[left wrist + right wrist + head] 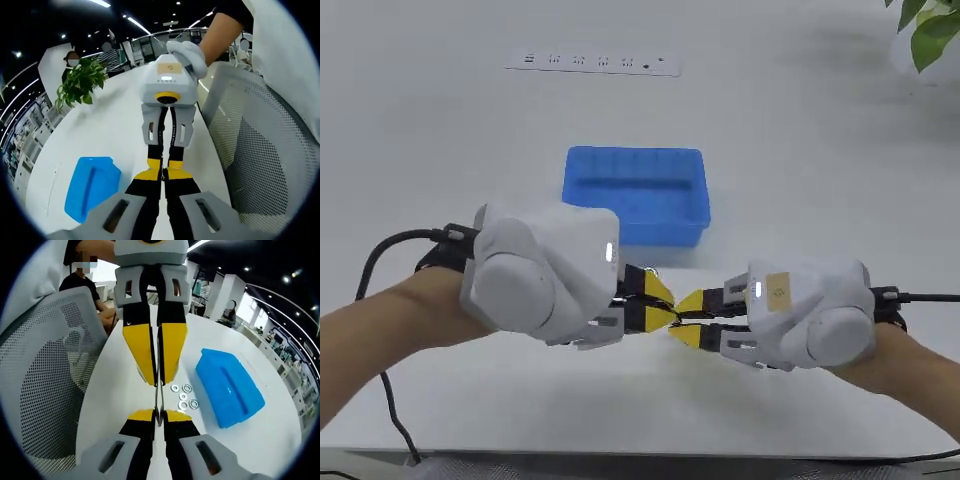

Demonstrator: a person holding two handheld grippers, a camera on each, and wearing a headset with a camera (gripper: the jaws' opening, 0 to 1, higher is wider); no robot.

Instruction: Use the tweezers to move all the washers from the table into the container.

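Nothing here reads cleanly. On the white housing of your right gripper (162, 166), the left gripper view shows a tan square sticker (170, 68) with a small emblem. Just below it is a short line of grey capital lettering (170, 80), too small to make out for certain. The power strip (592, 63) at the far side of the table bears dark marks that you cannot read.

Left gripper (665, 305): rounded white housing, black jaws with yellow tips, small white light, black left cable (380, 262) at rear.
Right gripper (681, 318): same build, square yellow label (778, 291) on top, black right cable (928, 297).
Forearms bare; dark short sleeve (232, 10).
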